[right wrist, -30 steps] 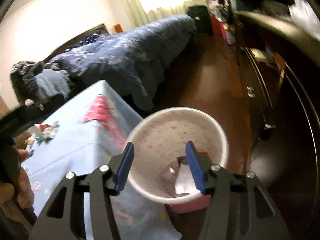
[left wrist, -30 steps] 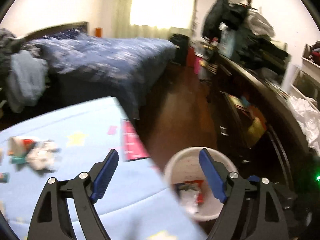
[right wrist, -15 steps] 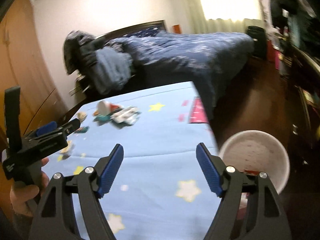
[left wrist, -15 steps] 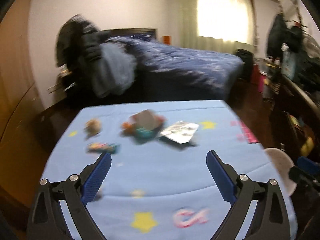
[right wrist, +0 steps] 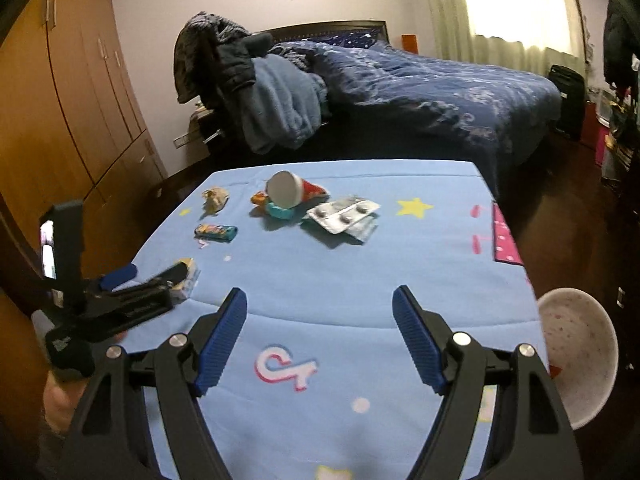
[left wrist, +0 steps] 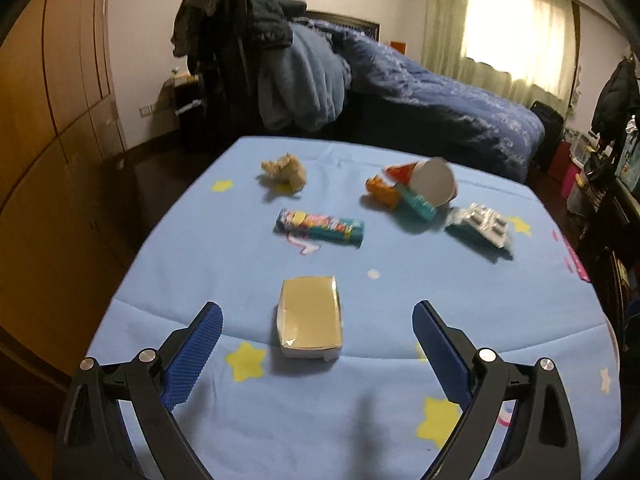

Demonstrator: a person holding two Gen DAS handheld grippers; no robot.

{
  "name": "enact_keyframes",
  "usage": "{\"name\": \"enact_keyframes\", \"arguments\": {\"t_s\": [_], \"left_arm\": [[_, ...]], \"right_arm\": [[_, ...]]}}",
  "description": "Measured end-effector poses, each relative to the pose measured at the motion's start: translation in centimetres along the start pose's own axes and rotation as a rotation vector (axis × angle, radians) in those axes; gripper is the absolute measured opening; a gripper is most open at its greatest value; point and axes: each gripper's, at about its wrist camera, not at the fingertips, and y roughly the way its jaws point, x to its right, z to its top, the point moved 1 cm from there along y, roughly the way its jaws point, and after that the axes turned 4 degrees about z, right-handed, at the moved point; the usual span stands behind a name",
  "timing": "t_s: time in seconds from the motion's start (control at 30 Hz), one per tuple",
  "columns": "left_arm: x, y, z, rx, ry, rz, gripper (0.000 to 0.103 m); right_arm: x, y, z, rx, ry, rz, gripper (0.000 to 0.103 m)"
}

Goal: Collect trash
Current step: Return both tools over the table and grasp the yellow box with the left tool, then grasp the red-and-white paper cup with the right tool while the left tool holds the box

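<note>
Trash lies on the blue star-print table cover (left wrist: 400, 360). A small yellow box (left wrist: 310, 320) lies just ahead of my left gripper (left wrist: 316, 312), between its wide-open fingers, with no pad touching it. Farther off are a colourful tube wrapper (left wrist: 320, 229), a crumpled paper (left wrist: 284, 170), a tipped paper cup (left wrist: 434, 182) on orange and teal wrappers, and a blister pack (left wrist: 482, 224). My right gripper (right wrist: 319, 296) hangs open and empty over the cover's near part. It sees the left gripper (right wrist: 154, 274) at the box (right wrist: 188, 278), and the cup (right wrist: 284, 189) and blister pack (right wrist: 344, 214) beyond.
A white speckled bin (right wrist: 576, 352) stands on the floor off the table's right edge. Behind the table are a bed with a dark blue duvet (right wrist: 440, 80) and a chair piled with clothes (left wrist: 280, 60). Wooden wardrobes (left wrist: 60, 100) line the left wall.
Both grippers swung left from over the bin to the table, and both sets of jaws stand wider. The left gripper has come down to the yellow box.
</note>
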Motion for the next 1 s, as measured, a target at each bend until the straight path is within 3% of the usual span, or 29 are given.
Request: {"name": "enact_keyframes", "arguments": {"t_s": [0.2, 0.33, 0.53, 0.77, 1.0], "left_arm": [[-0.5, 2.3, 0.2, -0.041, -0.033, 0.007, 0.09], [-0.6, 3.7, 0.3, -0.092, -0.047, -0.008, 0.065], [-0.3, 4.1, 0.5, -0.1, -0.024, 0.019, 0.04], [-1.8, 4.2, 0.9, -0.109, -0.08, -0.001, 0.039], [-3.5, 3.3, 1.6, -0.087, -0.115, -0.021, 0.039]], "right_arm": [[-0.8, 1.3, 0.6, -0.02, -0.024, 0.009, 0.077], [-1.0, 2.0, 0.9, -0.029, -0.027, 0.016, 0.077], [-1.8, 4.1, 1.7, -0.057, -0.037, 0.041, 0.077], [-2.6, 8.6, 4.6, -0.071, -0.021, 0.041, 0.077], [-2.2, 16.1, 9.6, -0.082, 0.011, -0.008, 0.078]]}}
